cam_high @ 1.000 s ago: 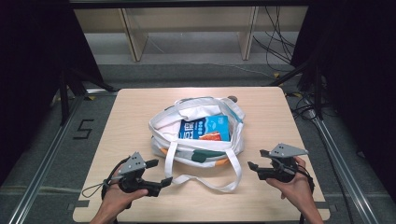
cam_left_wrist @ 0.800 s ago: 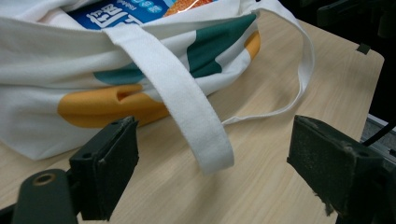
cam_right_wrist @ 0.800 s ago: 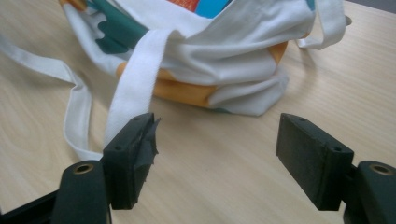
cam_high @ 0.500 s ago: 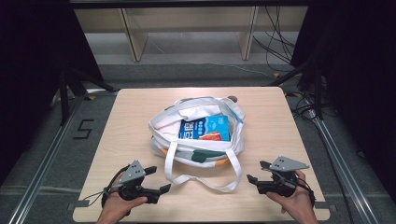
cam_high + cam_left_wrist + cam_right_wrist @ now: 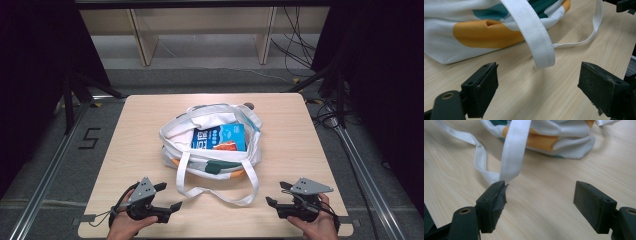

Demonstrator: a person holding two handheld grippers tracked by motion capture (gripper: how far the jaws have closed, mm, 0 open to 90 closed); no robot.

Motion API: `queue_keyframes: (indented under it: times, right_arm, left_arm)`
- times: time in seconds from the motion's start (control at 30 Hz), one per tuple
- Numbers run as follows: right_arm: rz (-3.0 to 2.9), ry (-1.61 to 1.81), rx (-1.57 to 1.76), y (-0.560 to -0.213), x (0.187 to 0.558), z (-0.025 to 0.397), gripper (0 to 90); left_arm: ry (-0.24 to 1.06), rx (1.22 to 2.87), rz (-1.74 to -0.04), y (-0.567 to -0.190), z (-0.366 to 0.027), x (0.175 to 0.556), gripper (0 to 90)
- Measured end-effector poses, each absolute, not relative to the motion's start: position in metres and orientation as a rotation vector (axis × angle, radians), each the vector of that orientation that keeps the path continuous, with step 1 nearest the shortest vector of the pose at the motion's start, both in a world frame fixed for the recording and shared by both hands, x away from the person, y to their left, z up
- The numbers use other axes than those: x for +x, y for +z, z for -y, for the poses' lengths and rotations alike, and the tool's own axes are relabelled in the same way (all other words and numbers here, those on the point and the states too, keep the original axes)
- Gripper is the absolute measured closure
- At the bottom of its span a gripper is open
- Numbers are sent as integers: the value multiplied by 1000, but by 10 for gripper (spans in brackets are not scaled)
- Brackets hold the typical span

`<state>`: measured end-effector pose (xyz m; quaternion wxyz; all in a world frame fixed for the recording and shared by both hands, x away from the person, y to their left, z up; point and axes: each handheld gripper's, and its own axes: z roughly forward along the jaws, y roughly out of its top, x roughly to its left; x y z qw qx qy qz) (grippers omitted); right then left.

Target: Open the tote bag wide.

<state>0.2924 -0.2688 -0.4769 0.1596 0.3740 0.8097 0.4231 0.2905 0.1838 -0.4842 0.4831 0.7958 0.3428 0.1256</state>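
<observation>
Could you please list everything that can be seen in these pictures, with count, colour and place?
tote bag: one, white with orange and teal patches, middle of the table.
strap: one white loop, lying on the table in front of the bag.
blue packet: one, blue with white print, inside the bag's open mouth.
table: one, light wood.
shelf unit: one, pale wood, on the floor beyond the table.
left gripper: one, black, near left edge, jaws open.
right gripper: one, black, near right edge, jaws open.
</observation>
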Motion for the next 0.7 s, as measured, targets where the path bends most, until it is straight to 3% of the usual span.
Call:
queue_keyframes:
  times: [0.7]
  right_arm:
    - [-2346,1165,1052,-485,287,268,270]
  left_arm:
    - [336,1987,-830,-489,-185,291,155]
